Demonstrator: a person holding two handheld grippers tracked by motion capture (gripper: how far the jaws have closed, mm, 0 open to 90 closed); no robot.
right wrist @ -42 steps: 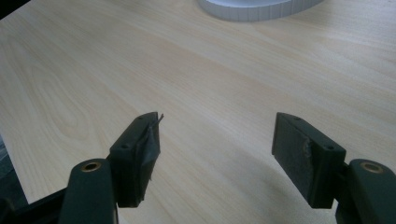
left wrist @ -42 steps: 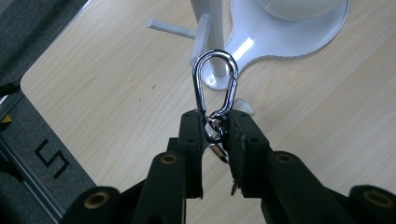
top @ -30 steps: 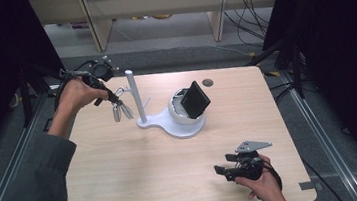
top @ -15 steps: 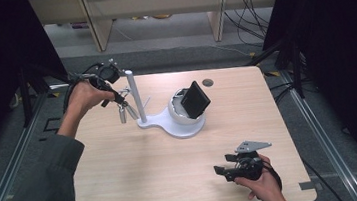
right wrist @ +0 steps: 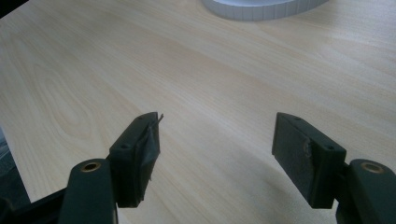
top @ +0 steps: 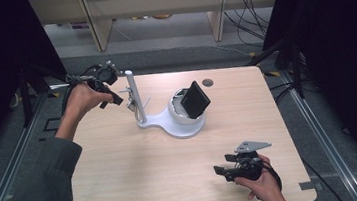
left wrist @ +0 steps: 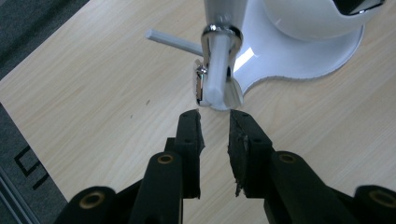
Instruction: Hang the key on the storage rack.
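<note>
A white stand [top: 169, 124] with an upright post [top: 136, 97] stands mid-table, and a black square block [top: 195, 98] rests tilted on its domed base. A chrome ring with a small metal piece [left wrist: 200, 86] hangs on a white peg [left wrist: 218, 70] that sticks out from the post. My left gripper [top: 116, 101] sits just left of the post. Its jaws [left wrist: 215, 119] have just been opening, a narrow gap apart, with nothing between them and the tips just short of the peg. My right gripper [top: 220, 170] rests near the table's front right, wide open [right wrist: 217, 135] over bare wood.
The wooden table [top: 139, 175] has a round cable hole [top: 208, 83] at its back edge. A second thin white peg [left wrist: 173, 41] juts from the post. The stand's base rim [right wrist: 261, 9] lies ahead of the right gripper. Shelf legs and cables stand beyond the table.
My left hand has moved right to the post with the dangling metal piece. That piece now hangs on the peg, and the jaws stand free of it. The right hand has stayed still.
</note>
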